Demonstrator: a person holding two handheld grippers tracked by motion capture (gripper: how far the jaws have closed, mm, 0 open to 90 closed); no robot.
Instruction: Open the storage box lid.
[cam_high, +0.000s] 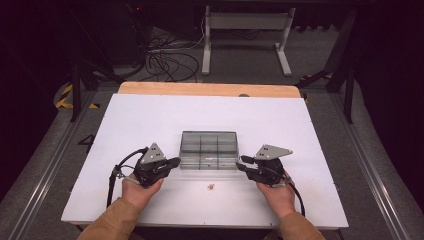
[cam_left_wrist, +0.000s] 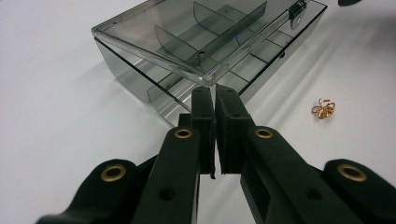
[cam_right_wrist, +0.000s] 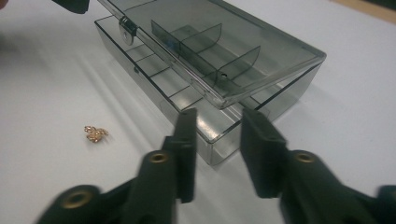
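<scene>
Both hands low and near the person's edge, each gripper angled inward toward the other.

The left hand holds the left gripper pointing right and a little forward, its fingers pressed almost together with only a thin slit between them and nothing caught there. The right hand holds the right gripper pointing left; its fingers stand clearly apart, gripping nothing. Tan sleeves cover both forearms, which come in from the bottom of the high view. A cable loops back from each gripper past the wrist.
</scene>
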